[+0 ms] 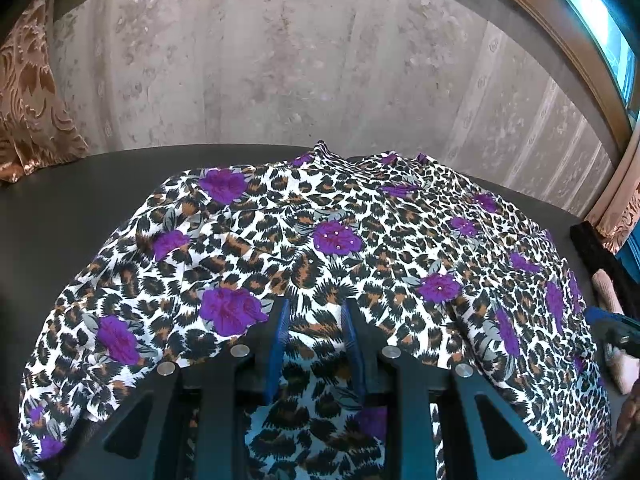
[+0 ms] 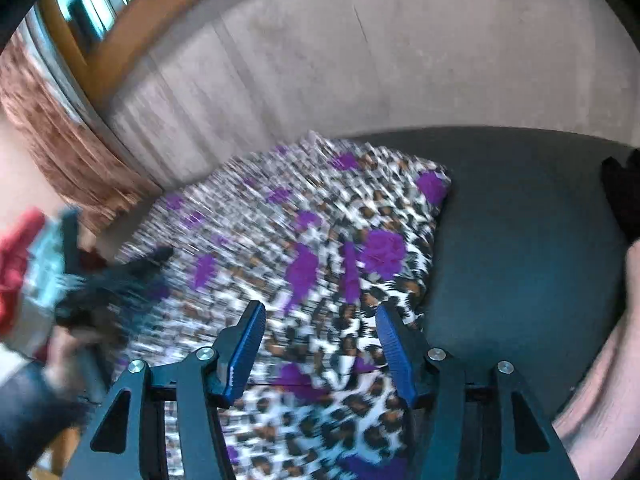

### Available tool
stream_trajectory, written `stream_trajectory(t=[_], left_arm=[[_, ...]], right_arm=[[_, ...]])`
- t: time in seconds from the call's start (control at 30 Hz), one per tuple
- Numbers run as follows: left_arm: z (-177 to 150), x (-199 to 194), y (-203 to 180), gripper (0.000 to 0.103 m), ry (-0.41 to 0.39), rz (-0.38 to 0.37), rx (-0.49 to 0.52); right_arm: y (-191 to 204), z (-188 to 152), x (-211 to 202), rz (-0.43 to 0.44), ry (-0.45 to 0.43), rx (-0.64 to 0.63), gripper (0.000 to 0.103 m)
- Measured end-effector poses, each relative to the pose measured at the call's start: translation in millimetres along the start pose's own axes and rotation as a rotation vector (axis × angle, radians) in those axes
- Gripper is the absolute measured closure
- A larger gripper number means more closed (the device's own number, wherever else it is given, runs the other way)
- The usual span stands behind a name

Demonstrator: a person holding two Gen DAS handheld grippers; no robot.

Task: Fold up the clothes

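Two grippers over your leopard-print garment with purple flowers (image 1: 320,248), spread across the dark grey desk (image 1: 72,208). Your left gripper (image 1: 315,308) is parted above the cloth, pinching nothing; your right gripper (image 2: 320,314) gapes wide near the garment's edge.

Both wrist cams close over garment (image 1: 320,240).

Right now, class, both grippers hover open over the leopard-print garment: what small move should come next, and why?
Probably lower the left gripper and close its fingers on the leopard-print garment near its edge. Both it and the right gripper are open with cloth beneath them, gripping nothing, and the garment lies spread and wrinkled on the dark table.
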State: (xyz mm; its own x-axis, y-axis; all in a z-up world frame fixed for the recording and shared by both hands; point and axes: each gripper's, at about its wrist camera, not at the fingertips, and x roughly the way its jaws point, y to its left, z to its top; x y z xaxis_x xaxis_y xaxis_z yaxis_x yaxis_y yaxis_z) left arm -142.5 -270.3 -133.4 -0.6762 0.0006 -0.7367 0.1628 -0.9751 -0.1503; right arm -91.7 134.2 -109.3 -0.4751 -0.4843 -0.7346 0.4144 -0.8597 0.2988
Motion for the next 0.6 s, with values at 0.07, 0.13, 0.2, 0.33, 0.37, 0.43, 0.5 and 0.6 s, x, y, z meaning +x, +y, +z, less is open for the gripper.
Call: stream_trajectory(t=[0.07, 0.13, 0.2, 0.33, 0.37, 0.43, 0.5, 0.6], left_arm=[[0, 1, 0, 0.076, 0.001, 0.003, 0.004], [2, 1, -1, 0.076, 0.005, 0.004, 0.006], [4, -2, -2, 0.076, 0.013, 0.014, 0.009], [9, -23, -2, 0.077, 0.011, -0.101, -0.077], [11, -32, -1, 0.077, 0.003, -0.174, -0.124], [13, -39, -6, 0.076, 0.032, -0.348, -0.198], [15, -42, -15, 0.075, 0.068, -0.488, -0.249], [16, -38, -37, 0.075, 0.135, -0.607, -0.269]], right_arm=[[0, -2, 6, 0.015, 0.031, -0.003, 0.050], [-1, -2, 8, 0.021, 0.047, 0.003, 0.065], [-4, -1, 4, 0.021, 0.048, 0.019, 0.090], [8, -1, -25, 0.015, -0.042, -0.002, 0.090], [13, -2, -27, 0.017, -0.053, -0.022, 0.088], [22, -4, -30, 0.021, -0.076, -0.061, 0.080], [25, -7, -21, 0.033, -0.043, -0.051, 0.075], [21, -15, -18, 0.020, -0.036, -0.041, 0.072]])
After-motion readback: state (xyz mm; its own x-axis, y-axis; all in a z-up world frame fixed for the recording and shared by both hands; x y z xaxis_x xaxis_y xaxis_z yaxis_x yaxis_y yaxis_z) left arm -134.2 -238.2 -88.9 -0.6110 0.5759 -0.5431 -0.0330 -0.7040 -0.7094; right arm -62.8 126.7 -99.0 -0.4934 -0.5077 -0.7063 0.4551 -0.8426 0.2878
